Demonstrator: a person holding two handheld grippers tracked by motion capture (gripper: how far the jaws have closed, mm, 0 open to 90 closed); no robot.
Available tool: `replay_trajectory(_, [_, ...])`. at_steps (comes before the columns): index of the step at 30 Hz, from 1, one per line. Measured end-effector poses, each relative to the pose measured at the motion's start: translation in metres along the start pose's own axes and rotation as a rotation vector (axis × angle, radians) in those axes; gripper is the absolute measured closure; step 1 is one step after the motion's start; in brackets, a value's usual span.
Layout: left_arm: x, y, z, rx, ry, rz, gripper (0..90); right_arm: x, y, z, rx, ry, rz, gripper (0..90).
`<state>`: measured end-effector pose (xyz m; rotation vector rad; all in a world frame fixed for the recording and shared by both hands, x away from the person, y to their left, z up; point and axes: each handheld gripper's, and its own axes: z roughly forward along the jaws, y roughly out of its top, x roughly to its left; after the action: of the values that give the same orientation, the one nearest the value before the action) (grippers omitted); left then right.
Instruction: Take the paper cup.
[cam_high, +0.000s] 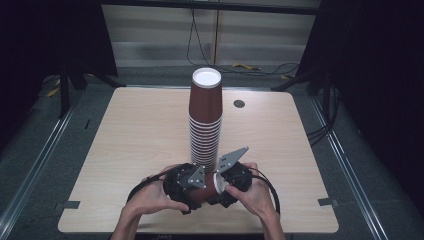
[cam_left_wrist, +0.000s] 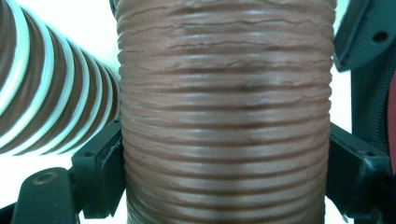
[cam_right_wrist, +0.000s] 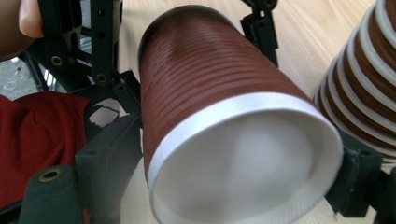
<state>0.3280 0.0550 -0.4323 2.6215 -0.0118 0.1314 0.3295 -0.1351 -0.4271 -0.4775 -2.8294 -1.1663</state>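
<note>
Near the front edge of the pale wooden desk (cam_high: 140, 135), about midway along it, a single brown ribbed paper cup with a white rim (cam_high: 206, 189) lies on its side between the two hand-held tools, just in front of the tall stack of upturned brown paper cups (cam_high: 205, 120) that stands in the middle of the desk. The left gripper (cam_high: 186, 186) is clamped across the cup's ribbed wall, its black jaws pressing either side as the left gripper view shows (cam_left_wrist: 224, 116). The right gripper (cam_high: 229, 184) sits at the white-rimmed mouth (cam_right_wrist: 243, 163) with a jaw on each side of the rim; I cannot tell whether those jaws are pressing or just bracketing it. It looks as if the cup is being handed across or steadied at both ends, presumably so it can be turned over and added to the stack. Its long axis runs roughly level, along the front edge, base toward the left hand, open mouth toward the right.
</note>
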Motion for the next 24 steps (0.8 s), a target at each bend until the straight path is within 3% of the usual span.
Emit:
replay_trajectory(2, [-0.0007, 0.0014, -0.0001, -0.002, 0.001, 0.008, 15.1, 0.0002, 0.0014, -0.0003, 0.007, 0.002, -0.003, 16.1])
replay_trajectory(3, [-0.0033, 0.0017, 0.0015, -0.028, -0.008, -0.024, 15.1, 0.0002, 0.0019, -0.0007, 0.013, 0.008, -0.001, 16.4])
replay_trajectory(5, [-0.0012, 0.004, 0.0009, 0.012, -0.001, 0.019, 15.1, -0.0005, 0.003, -0.0007, 0.021, 0.016, -0.006, 18.2])
replay_trajectory(6, [-0.0046, 0.004, 0.0032, -0.022, -0.01, -0.023, 15.1, -0.0003, 0.0033, -0.0009, 0.029, 0.022, -0.006, 18.1])
replay_trajectory(7, [-0.0045, 0.0041, 0.0032, -0.016, -0.013, -0.024, 15.1, -0.0002, 0.0032, -0.0008, 0.038, 0.025, -0.007, 18.2])
replay_trajectory(8, [-0.0013, 0.0051, 0.0015, 0.026, -0.006, 0.031, 15.1, -0.0001, 0.0031, -0.0011, 0.041, 0.027, -0.003, 18.9])
replay_trajectory(13, [-0.0038, 0.0054, 0.0036, 0.021, -0.001, 0.023, 15.2, -0.0007, 0.0023, -0.0012, 0.051, 0.033, -0.007, 19.6])
replay_trajectory(15, [-0.0031, 0.0057, 0.0041, 0.029, 0.003, 0.039, 15.2, -0.0014, 0.0022, -0.0009, 0.061, 0.035, -0.009, 19.3])
replay_trajectory(17, [-0.005, 0.0053, 0.005, 0.015, -0.003, 0.019, 15.2, -0.0017, 0.0023, 0.0, 0.059, 0.046, -0.017, 18.0])
replay_trajectory(24, [-0.0041, 0.0081, 0.0065, 0.042, 0.002, 0.045, 15.3, -0.0013, 0.0048, -0.0019, 0.057, 0.037, -0.022, 17.8])
